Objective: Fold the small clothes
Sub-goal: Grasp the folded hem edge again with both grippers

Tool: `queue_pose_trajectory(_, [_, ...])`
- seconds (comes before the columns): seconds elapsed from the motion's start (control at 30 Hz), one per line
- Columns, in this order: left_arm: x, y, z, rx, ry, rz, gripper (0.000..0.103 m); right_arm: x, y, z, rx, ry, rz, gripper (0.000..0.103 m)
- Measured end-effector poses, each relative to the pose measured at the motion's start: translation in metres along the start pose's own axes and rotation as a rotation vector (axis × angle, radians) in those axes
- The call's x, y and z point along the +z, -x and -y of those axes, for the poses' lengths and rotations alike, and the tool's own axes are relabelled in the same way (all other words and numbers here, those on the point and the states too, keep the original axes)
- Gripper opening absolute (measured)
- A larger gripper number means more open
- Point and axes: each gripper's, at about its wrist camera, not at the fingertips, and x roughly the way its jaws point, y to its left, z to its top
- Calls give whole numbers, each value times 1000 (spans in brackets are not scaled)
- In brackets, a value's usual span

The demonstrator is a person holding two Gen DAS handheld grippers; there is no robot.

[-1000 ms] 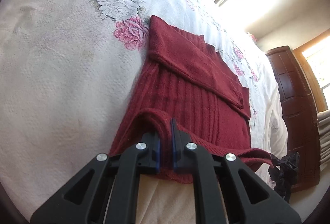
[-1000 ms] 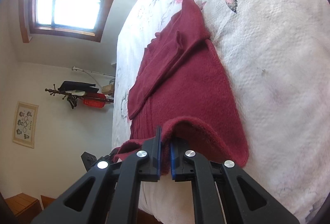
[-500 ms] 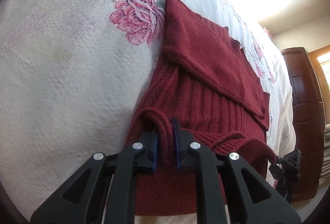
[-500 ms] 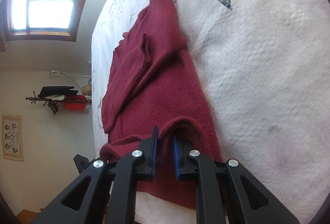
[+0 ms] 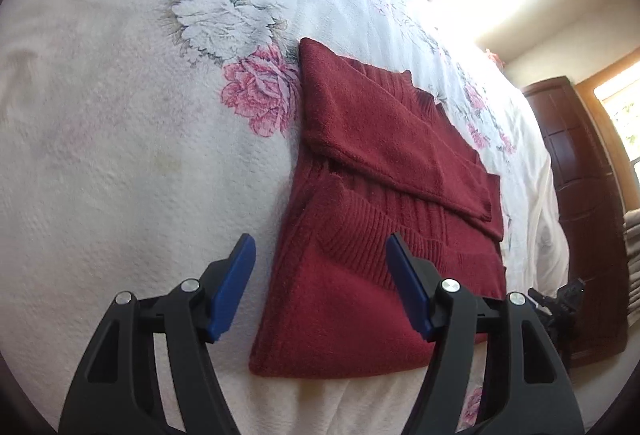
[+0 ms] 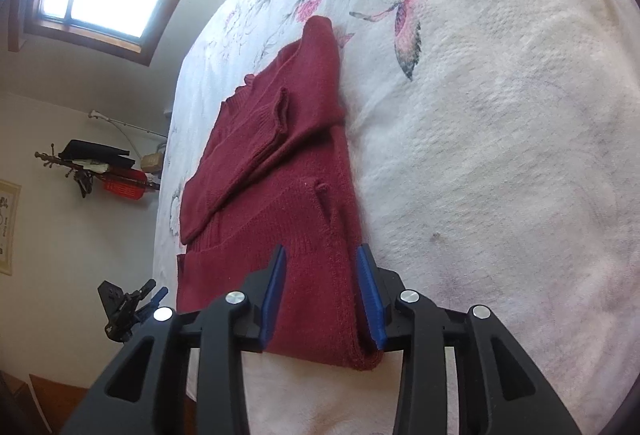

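Both jaws spread wide, nothing held. The dark red knit sweater [image 5: 384, 219] lies folded on the white floral bedspread [image 5: 120, 155], centre frame, long axis running away from you. Left gripper [image 5: 320, 285] straddles its near-left corner; right gripper [image 6: 322, 295] brackets the near-right edge (equally close).

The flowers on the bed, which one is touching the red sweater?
The pink rose; its petals meet the red sweater edge. The white flower sits apart.

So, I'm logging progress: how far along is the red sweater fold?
Done: sleeves lie folded across the red sweater, and its bottom hem is turned up over the body on the floral bedspread. In hand: nothing; left gripper and right gripper are open. Left: probably another fold.
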Motion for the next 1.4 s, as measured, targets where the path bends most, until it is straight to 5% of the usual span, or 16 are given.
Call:
queue_pose_trajectory(0.33, [12, -64, 45, 228, -318, -70, 67, -4, -22, -25, -78, 136, -48, 41])
queue_pose_trajectory(0.43, [11, -70, 47, 257, -345, -80, 42, -3, -29, -26, -92, 146, -59, 41])
queue_pose_trajectory(0.5, [7, -70, 49, 282, -373, -78, 12, -1, -32, -28, -91, 149, -64, 41])
queue_pose_trajectory(0.57, [4, -63, 52, 290, -392, -46, 8, 1, -35, -32, -96, 164, -65, 41])
queue_pose_trajectory(0.73, [-5, -31, 53, 187, -354, 32, 6, 5, -43, -50, -122, 246, -70, 42])
queue_pose_trajectory(0.93, [-7, -47, 49, 183, -340, -16, 7, 17, -63, -70, -219, 367, -85, 55])
queue_pose_trajectory(1.1, [-1, -73, 47, 232, -328, -54, 33, 22, -96, -78, -332, 474, -158, 60])
queue_pose_trajectory(1.17, [-2, -79, 48, 244, -332, -62, 35, 19, -105, -78, -356, 500, -179, 60])
queue_pose_trajectory(1.23, [-3, -79, 50, 258, -349, -57, 34, 15, -107, -79, -372, 527, -177, 41])
queue_pose_trajectory(1.27, [-5, -76, 51, 261, -357, -50, 24, 13, -106, -79, -379, 537, -172, 35])
queue_pose_trajectory(1.3, [-6, -74, 52, 266, -364, -43, 11, 11, -105, -79, -372, 542, -169, 16])
queue_pose_trajectory(1.33, [-7, -70, 52, 257, -366, -36, 7, 10, -102, -78, -341, 537, -172, 8])
queue_pose_trajectory(1.4, [-10, -57, 52, 224, -357, -12, 6, 6, -93, -80, -311, 533, -150, 8])
